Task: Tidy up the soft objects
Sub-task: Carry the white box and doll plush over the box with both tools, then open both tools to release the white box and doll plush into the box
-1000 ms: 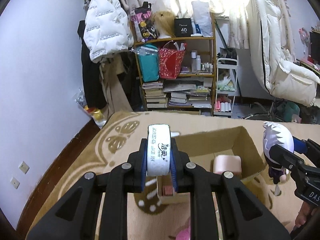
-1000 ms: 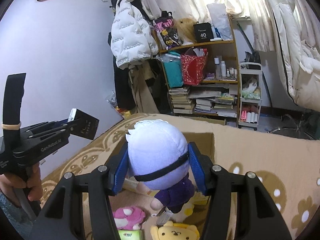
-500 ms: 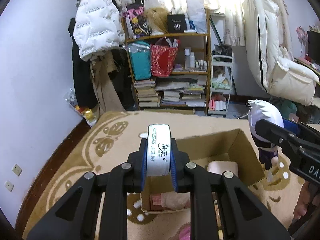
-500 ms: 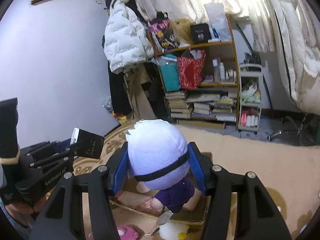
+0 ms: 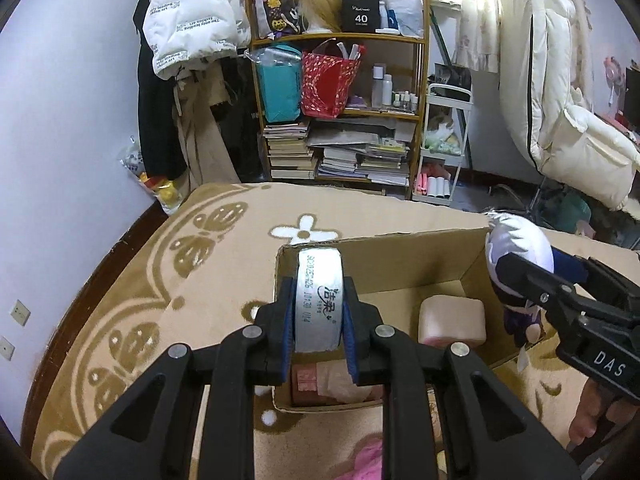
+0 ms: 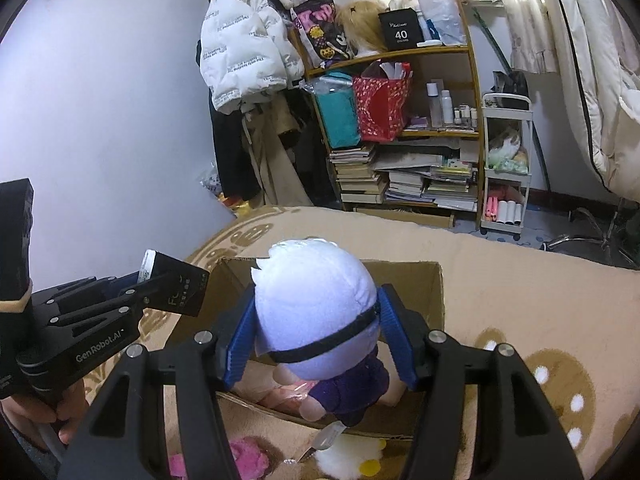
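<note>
My left gripper (image 5: 318, 322) is shut on a white tissue pack (image 5: 319, 304) and holds it over the near left corner of an open cardboard box (image 5: 384, 260). My right gripper (image 6: 316, 332) is shut on a white-haired plush doll (image 6: 316, 304) in purple clothes, held above the box's near edge (image 6: 400, 276). The doll also shows at the right in the left wrist view (image 5: 518, 252). Inside the box lie a pink block (image 5: 452, 320) and a wrapped pink pack (image 5: 332, 384).
The box stands on a beige patterned carpet (image 5: 160, 280). A pink plush (image 6: 244, 456) and a white plush (image 6: 352, 456) lie on the carpet before the box. A cluttered bookshelf (image 5: 340, 92), hanging coats and a white trolley (image 5: 444, 144) stand behind.
Both grippers moved forward and down toward the box with their loads. The tissue pack now hangs over the box's corner and the doll over its near edge.
</note>
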A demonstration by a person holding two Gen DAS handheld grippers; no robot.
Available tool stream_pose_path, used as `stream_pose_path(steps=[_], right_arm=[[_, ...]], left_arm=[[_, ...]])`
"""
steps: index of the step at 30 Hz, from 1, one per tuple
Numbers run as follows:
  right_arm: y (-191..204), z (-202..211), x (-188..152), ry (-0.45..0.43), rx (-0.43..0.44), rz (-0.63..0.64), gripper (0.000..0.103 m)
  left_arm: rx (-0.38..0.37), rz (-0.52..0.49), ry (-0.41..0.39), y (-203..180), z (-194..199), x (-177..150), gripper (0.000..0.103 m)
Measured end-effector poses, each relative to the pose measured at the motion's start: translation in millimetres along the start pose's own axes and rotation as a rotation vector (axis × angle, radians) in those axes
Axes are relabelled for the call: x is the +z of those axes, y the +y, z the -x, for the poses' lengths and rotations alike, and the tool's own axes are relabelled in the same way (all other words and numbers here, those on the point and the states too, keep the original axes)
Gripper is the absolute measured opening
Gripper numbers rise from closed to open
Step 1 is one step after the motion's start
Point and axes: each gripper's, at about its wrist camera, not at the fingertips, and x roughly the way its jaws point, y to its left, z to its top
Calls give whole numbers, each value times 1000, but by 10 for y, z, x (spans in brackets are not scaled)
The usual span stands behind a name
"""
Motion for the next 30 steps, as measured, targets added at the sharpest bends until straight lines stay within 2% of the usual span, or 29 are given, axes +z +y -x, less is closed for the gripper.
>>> stream_pose_path(steps=[5, 9, 11, 13, 16, 21, 30], right_arm=[[-29, 4, 7, 12, -3, -16, 65], [-41, 80, 33, -15, -18, -28, 88], [-38, 125, 46, -26, -14, -28, 90], [-28, 152, 69, -23, -20, -22, 93], [-11, 207, 86, -25, -43, -18, 103], [13, 331, 81, -37, -53, -9, 103], [56, 498, 47, -37, -52, -9, 103]], left_arm=[[12, -10, 1, 0, -1, -1, 24], [25, -12, 11, -5, 23, 3, 32], [23, -3, 17, 11, 43, 1, 48], [30, 1, 13, 26, 89, -4, 75], [56, 1, -1, 35, 170, -5, 94], [79, 13, 20, 64, 225, -16, 102], [66, 33, 33, 157, 509, -92, 102]])
